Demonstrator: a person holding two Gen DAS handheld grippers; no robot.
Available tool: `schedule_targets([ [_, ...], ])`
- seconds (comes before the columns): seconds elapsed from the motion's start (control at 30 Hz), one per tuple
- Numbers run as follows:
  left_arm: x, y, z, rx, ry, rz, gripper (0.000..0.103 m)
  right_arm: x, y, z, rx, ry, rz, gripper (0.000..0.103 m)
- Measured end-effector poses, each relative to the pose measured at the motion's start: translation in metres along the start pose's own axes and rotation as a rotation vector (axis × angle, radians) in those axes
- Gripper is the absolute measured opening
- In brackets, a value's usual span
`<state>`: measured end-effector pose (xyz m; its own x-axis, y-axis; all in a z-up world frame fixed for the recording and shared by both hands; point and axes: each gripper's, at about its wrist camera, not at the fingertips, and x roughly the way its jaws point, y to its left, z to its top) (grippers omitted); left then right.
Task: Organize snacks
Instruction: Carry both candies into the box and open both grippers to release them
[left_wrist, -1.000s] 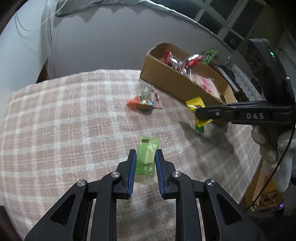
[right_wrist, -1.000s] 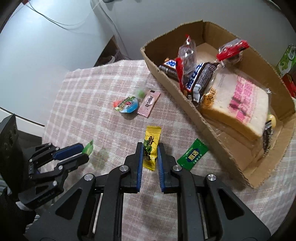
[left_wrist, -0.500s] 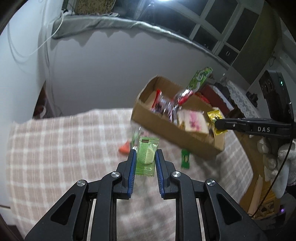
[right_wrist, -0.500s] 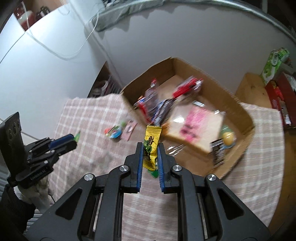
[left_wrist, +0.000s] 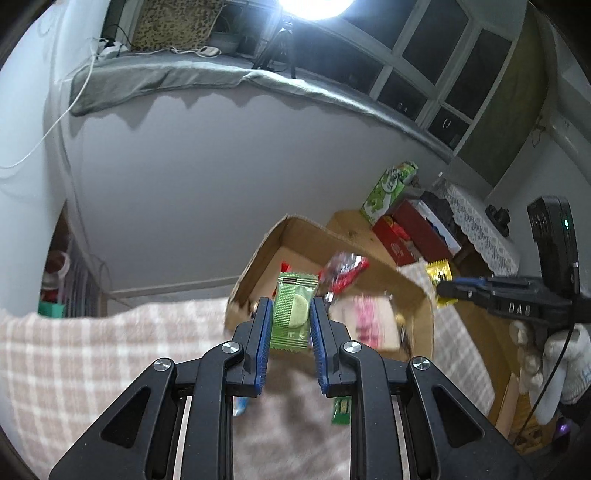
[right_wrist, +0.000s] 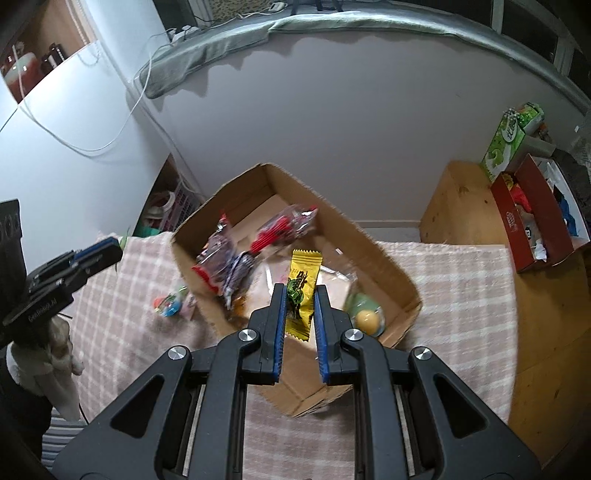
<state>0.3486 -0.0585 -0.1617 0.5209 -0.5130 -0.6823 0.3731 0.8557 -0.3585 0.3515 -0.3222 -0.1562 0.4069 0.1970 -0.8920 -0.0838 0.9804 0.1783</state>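
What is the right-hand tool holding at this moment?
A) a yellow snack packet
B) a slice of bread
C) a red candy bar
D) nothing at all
A: in the right wrist view the right tool is shut on the yellow snack packet, held above the cardboard box; the left tool holds a green packet.

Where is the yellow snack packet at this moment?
In the right wrist view, the yellow snack packet is clamped in the right claw, raised over the cardboard box near the yellow ball.
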Motion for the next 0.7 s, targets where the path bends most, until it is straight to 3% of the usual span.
schedule_targets([
  [0.3,0.033,-0.017,0.028,0.019,0.006,-0.009,0.019,0.021,-0.015,0.017,-0.001,0.021,-0.016,0.015],
  [0.63,0.056,-0.022,0.034,0.015,0.039,-0.016,0.019,0.036,-0.018,0.02,-0.003,0.038,-0.033,0.015],
  [0.7,0.06,-0.023,0.035,0.013,0.056,-0.013,0.027,0.037,-0.017,0.02,-0.007,0.042,-0.036,0.015],
])
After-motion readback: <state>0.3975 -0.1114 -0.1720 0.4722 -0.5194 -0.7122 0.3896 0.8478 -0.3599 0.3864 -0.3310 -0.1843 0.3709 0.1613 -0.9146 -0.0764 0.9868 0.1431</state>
